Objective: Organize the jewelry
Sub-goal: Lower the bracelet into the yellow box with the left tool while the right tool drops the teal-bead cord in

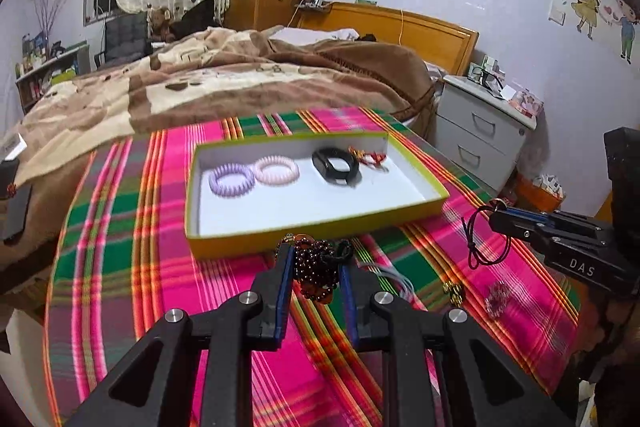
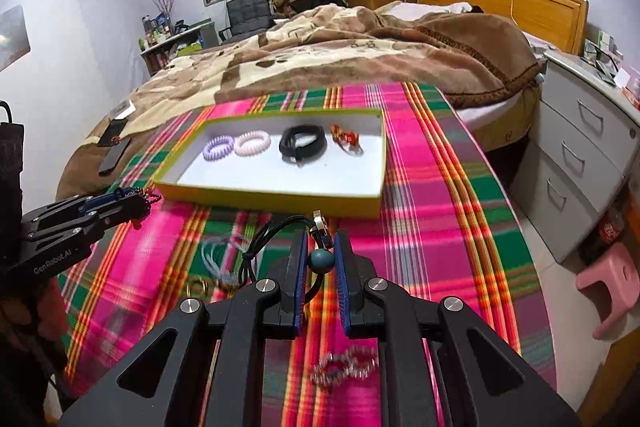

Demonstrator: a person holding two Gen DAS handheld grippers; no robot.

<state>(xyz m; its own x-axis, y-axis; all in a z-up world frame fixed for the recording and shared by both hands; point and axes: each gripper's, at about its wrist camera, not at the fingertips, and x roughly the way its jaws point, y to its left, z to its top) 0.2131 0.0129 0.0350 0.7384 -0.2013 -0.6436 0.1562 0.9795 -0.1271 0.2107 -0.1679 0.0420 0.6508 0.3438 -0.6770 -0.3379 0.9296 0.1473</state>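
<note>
A shallow yellow-green tray (image 1: pixel 316 227) with a white inside lies flat on the plaid cloth, and along its far side sit four pieces in a row — a lilac spiral hair tie (image 1: pixel 231 179) touching a pink spiral hair tie (image 1: pixel 277 170), then a black band (image 1: pixel 335 165) and a small red-and-gold trinket (image 1: pixel 369 159). Just in front of the tray, a bunched dark garnet bead bracelet (image 1: pixel 316 269) is pinched off the cloth, and to its right a black cord necklace (image 2: pixel 276 239) with a teal bead (image 2: pixel 320 260) and a metal clasp hangs lifted too. On the cloth itself lie a pale blue cord loop (image 1: pixel 394 277), a small gold piece (image 1: pixel 454 291) and a sparkly crystal bracelet (image 2: pixel 345 366) — well apart from the tray.
</note>
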